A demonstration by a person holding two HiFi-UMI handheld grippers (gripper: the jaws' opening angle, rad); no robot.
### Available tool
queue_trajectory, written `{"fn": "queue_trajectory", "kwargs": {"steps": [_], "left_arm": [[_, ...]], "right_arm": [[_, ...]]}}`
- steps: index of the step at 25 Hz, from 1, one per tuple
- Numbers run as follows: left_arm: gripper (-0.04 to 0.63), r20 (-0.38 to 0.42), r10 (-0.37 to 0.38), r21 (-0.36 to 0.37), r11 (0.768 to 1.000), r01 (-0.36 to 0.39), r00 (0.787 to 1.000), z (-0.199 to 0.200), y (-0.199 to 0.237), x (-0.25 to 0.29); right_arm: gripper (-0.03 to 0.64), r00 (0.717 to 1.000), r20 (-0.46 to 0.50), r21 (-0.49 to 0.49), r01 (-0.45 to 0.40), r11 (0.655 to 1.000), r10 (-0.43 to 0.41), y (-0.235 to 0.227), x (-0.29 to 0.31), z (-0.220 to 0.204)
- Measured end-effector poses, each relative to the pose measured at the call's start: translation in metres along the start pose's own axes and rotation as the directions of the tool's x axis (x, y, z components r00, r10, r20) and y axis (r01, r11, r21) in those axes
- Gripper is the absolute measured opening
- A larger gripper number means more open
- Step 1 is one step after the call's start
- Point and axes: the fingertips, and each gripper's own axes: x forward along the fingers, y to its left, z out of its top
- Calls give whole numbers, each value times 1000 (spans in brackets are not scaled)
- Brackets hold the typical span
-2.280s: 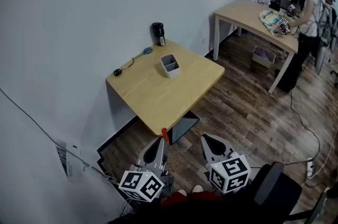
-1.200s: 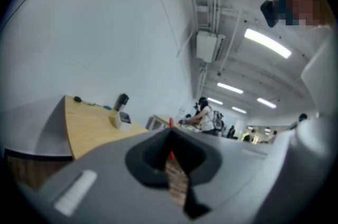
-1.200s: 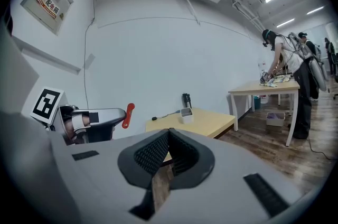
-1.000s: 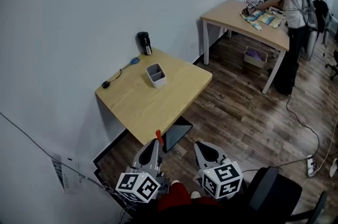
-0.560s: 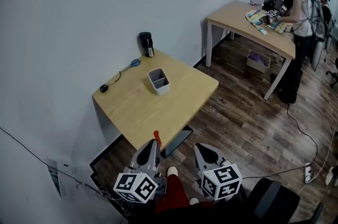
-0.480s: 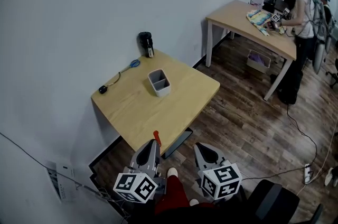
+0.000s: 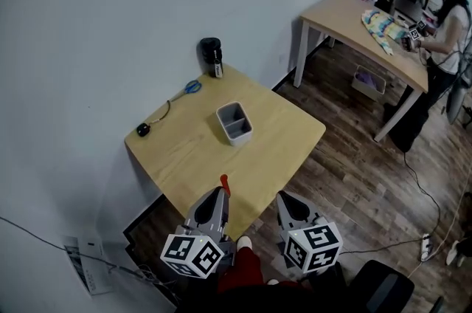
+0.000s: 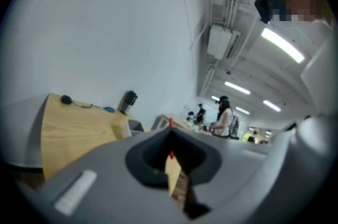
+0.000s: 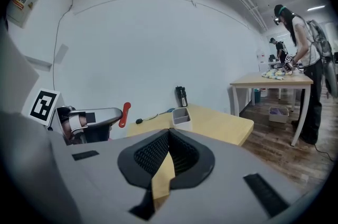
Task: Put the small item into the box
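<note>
approach: table nearer, item not in the box yet
table (image 7: 184, 153) has drawn closer in the head view over the last two seconds; both tongs now reach its near edge. left gripper (image 7: 219, 193) is clamped on the red item (image 7: 224, 184), whose tip pokes past the jaws. right gripper (image 7: 285, 198) has jaws together, empty. box (image 7: 234, 122) sits mid-table, well apart from the item. judgement: carry phase, a forward reach remains.
</note>
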Motion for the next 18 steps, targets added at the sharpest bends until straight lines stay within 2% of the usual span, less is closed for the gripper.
{"fn": "queue_trajectory", "kwargs": {"steps": [9,18], "left_arm": [[5,-27,-38,-28,999,37,999,16,42,38],[3,-37,-80,-32,996,79,996,26,60,58]], "right_arm": [[8,1000,-12,-3,26,1000,-26,3,59,19],[8,998,-10,-15,62,998,-62,6,88,30]]}}
